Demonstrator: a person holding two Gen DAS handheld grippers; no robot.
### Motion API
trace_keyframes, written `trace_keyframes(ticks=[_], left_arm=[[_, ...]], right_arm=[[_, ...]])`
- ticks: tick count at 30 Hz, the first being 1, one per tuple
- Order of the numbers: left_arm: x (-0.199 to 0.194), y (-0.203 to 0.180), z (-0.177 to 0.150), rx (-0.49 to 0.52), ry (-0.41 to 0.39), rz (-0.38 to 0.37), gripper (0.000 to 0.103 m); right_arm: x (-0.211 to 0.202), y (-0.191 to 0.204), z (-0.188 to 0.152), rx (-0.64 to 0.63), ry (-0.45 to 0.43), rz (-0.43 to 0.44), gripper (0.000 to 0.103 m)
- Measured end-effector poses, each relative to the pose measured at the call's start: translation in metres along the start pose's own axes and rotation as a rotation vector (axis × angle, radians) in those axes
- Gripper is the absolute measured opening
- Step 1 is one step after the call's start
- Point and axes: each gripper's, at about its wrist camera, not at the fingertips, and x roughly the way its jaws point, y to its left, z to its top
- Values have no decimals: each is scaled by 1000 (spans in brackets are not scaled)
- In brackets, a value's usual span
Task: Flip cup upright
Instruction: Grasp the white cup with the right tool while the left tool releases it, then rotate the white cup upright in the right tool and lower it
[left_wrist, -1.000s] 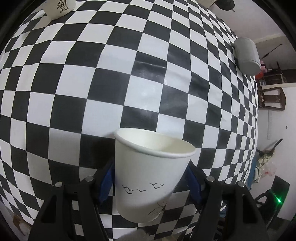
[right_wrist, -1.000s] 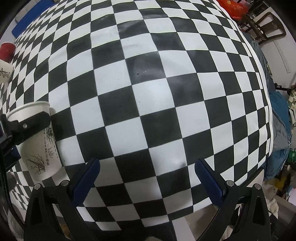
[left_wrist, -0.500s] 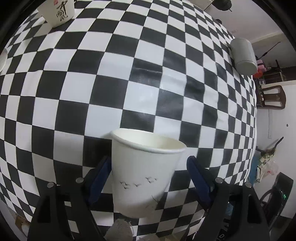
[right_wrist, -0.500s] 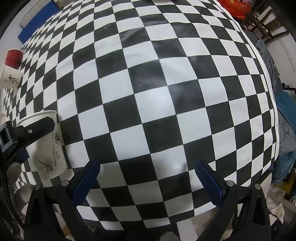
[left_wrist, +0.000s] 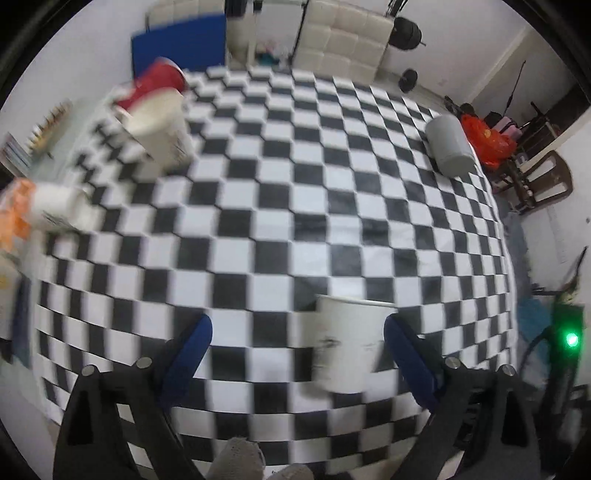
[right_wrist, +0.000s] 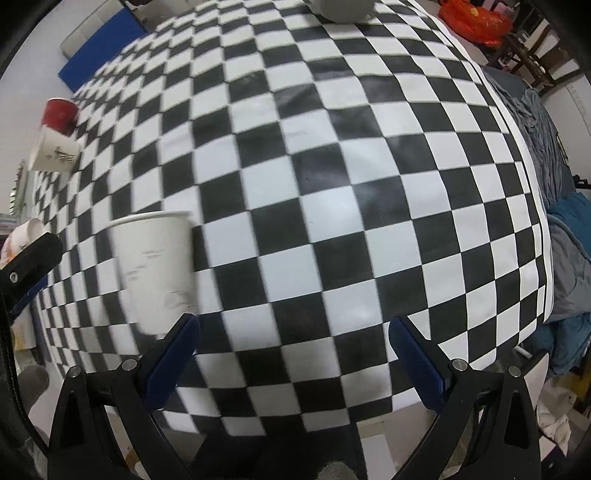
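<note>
A: Cup status? Upright on the checkered counter, mouth up, near the front edge. Motion blur, print unreadable.

B: Confirmed in the right wrist view: cup standing, just left of the right tool.

A: Left tool state?

B: Fingers wide apart, gripping nothing. Cup sits toward its right finger; touching or not, can't tell. Right tool also spread wide, nothing between the fingers.

A: Other items?

B: Grey cylinder lying at the far right. Red cup and a white printed cup far left, blurred. Another white cup on its side at the left edge.
</note>
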Motion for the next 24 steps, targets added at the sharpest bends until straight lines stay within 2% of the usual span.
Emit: trace_keyframes(ticks=[3, 5, 9, 11, 16, 20, 24], left_arm=[[-17, 11, -5, 28, -68, 86, 95], [-24, 17, -10, 51, -112, 133, 96], [-23, 31, -16, 65, -139, 224, 96], [-14, 40, -18, 53, -113, 247, 97], [13, 54, -20, 25, -54, 281, 97], [31, 61, -24, 7, -15, 292, 97], [48, 61, -25, -4, 28, 296, 97]], right_arm=[[-17, 12, -8, -26, -15, 13, 103], [-13, 37, -23, -40, -28, 7, 103], [-19, 60, -27, -78, -44, -8, 103], [4, 82, -8, -102, -44, -24, 103], [31, 116, 6, -140, -22, -41, 103], [50, 124, 20, -152, 8, -45, 103], [74, 121, 39, -122, 65, 1, 103]])
